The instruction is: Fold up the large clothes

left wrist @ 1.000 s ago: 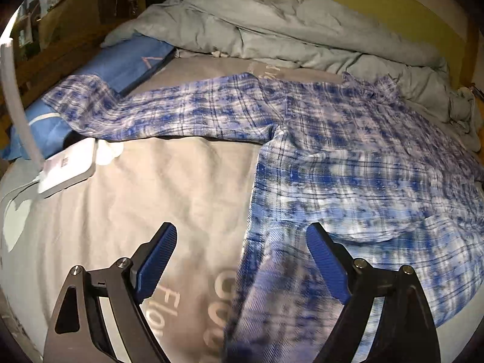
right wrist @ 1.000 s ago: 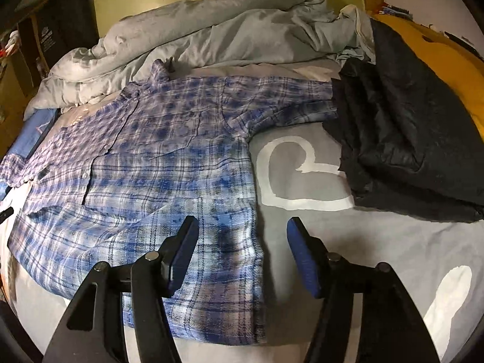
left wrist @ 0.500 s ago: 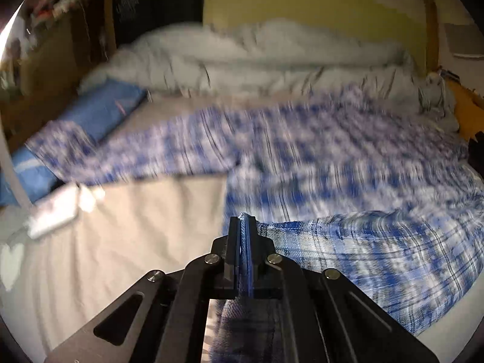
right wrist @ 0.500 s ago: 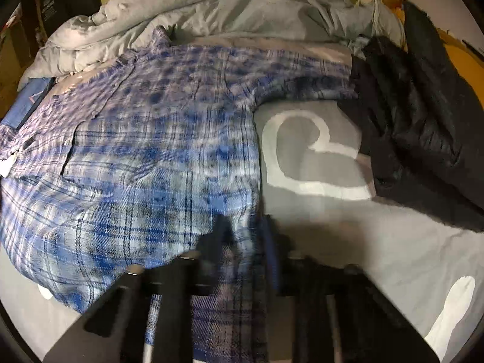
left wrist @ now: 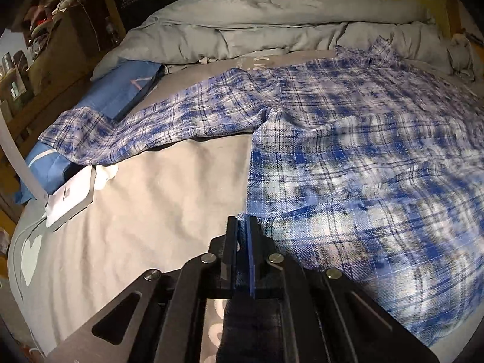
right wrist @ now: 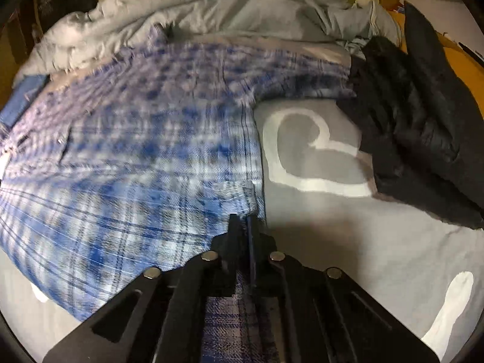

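A blue and white plaid shirt (left wrist: 348,139) lies spread on the grey bed sheet, one sleeve (left wrist: 145,127) stretched out to the left. My left gripper (left wrist: 242,227) is shut on the shirt's bottom hem at its left corner and lifts the cloth, which folds over. The same shirt fills the left of the right wrist view (right wrist: 136,151). My right gripper (right wrist: 243,224) is shut on the hem at its right corner, and plaid cloth hangs between the jaws.
A crumpled grey duvet (left wrist: 272,24) lies along the head of the bed. A blue pillow (left wrist: 121,90) and a white device (left wrist: 71,199) lie at the left. A black jacket (right wrist: 417,127) lies right of the shirt, beside a white heart print (right wrist: 302,154).
Both grippers were open above the hem a second ago. They have shut on the hem corners and lifted them forward over the shirt.
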The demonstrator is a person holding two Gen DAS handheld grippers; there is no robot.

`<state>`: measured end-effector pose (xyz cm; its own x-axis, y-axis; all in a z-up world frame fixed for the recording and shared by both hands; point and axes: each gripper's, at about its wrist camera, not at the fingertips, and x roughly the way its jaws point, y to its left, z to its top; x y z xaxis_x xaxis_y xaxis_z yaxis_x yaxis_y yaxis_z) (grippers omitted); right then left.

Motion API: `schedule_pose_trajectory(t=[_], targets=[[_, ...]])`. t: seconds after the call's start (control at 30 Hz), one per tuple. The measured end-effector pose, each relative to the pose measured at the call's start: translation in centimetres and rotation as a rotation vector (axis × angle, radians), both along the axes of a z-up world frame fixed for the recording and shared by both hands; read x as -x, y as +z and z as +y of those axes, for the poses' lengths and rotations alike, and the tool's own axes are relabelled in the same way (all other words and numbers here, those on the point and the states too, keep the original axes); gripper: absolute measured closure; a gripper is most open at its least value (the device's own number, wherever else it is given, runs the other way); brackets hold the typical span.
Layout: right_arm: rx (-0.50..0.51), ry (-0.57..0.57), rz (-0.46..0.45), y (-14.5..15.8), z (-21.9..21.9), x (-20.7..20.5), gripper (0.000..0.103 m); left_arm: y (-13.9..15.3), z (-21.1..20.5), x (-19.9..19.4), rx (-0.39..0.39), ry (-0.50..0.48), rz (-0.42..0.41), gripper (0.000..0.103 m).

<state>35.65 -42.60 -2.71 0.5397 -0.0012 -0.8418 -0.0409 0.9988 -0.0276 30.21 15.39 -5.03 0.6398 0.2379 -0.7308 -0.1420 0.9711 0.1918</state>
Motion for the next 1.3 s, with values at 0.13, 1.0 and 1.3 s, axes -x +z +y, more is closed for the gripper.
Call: schedule_pose_trajectory(t=[0.13, 1.0, 1.3], targets=[[0.015, -0.019, -0.105, 2.6, 0.4, 1.8, 0.054, 2.7, -0.4, 2.0, 0.034, -0.011, -0.091, 0.040], [-0.096, 0.250, -0.341, 6.7, 12.9, 12.3, 0.000, 5.4, -8.9, 9.8, 0.181, -0.252, -0.147, 0.000], [0.093, 0.361, -0.131, 1.2, 15.9, 11.2, 0.000, 2.3, -12.5, 9.5, 0.088, -0.408, -0.037, 0.000]])
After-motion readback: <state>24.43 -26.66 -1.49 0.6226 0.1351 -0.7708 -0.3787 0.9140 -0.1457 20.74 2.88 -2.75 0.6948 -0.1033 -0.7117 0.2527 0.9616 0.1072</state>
